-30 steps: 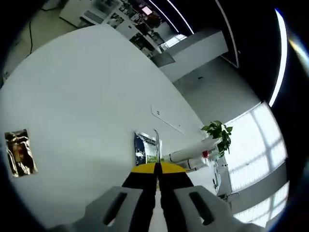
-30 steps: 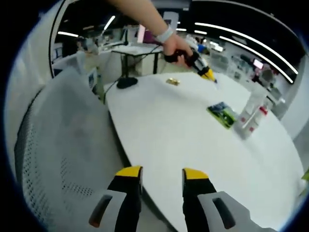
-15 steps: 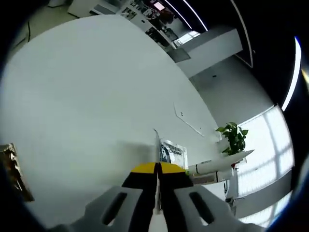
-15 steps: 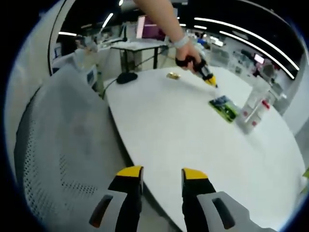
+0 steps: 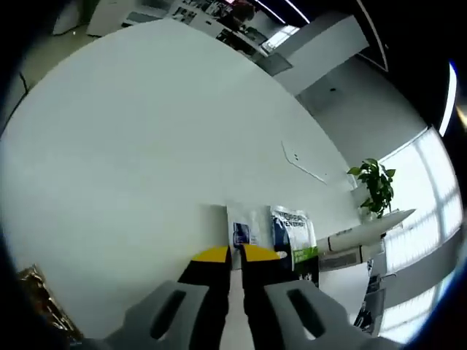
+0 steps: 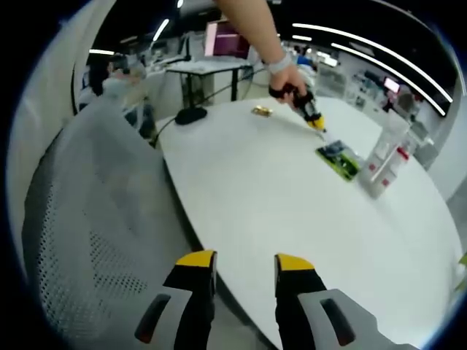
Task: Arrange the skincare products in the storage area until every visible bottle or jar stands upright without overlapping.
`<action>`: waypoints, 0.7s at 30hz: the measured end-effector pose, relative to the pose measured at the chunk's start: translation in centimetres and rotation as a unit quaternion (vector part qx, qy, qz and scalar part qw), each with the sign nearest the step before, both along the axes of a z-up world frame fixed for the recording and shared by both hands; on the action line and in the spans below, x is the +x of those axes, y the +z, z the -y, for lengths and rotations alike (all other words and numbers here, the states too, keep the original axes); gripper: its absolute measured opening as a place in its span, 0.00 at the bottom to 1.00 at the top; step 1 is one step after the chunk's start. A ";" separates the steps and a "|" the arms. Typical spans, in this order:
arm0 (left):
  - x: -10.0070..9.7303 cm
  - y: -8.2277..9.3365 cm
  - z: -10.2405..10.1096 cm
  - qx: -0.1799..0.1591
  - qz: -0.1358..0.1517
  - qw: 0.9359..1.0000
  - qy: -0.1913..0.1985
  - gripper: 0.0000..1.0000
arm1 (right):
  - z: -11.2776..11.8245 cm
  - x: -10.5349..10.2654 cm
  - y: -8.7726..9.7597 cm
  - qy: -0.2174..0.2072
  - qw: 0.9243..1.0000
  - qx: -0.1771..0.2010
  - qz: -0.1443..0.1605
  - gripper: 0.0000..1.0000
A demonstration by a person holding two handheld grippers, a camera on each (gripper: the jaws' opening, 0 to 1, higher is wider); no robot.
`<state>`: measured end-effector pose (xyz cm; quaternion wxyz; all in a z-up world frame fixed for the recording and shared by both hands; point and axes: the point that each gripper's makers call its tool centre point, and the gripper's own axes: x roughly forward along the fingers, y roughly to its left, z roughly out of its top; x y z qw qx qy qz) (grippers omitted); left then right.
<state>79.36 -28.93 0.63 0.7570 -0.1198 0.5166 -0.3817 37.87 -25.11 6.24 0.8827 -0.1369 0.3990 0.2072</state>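
Over the white table, the left gripper is pinching a thin sachet, jaws nearly closed, beside a blue-green packet. Nearer, the right gripper is hovering parted, holding nothing, by a mesh chair; a bottle is standing far right.

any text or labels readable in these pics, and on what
None can be read for sure.
Flat blue-and-white sachet by the left gripper: print blurred.
Flat white, dark and green sachet beside it: one line of white capitals, too blurred to spell.
Clear bottles with red marks: labels too small.
Gold foil packet: no legible print.
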 end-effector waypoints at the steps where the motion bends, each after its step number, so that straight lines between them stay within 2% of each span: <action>1: -0.1 0.0 0.0 0.007 0.003 1.000 -0.008 0.02 | 0.0 0.0 0.0 0.000 1.000 0.000 -0.002 0.31; 5: -0.6 -0.2 -0.3 0.040 0.019 0.998 -0.049 0.04 | 0.0 -0.1 0.0 0.000 1.000 -0.001 -0.001 0.31; 7: 0.2 -0.4 0.2 0.042 0.021 0.998 -0.051 0.04 | 0.0 -0.1 -0.1 0.001 1.000 -0.003 -0.001 0.31; 14: 0.8 -0.5 -0.5 0.077 0.044 0.994 -0.066 0.07 | 0.2 0.0 0.1 0.001 1.000 -0.008 0.004 0.32; 19: 1.0 -0.2 -1.1 0.099 0.072 0.989 -0.088 0.20 | 0.2 0.0 0.1 0.002 1.000 -0.010 0.005 0.32; 21: 1.2 0.1 -1.5 0.106 0.092 0.985 -0.102 0.24 | 0.2 0.1 0.1 0.003 1.000 -0.011 0.007 0.32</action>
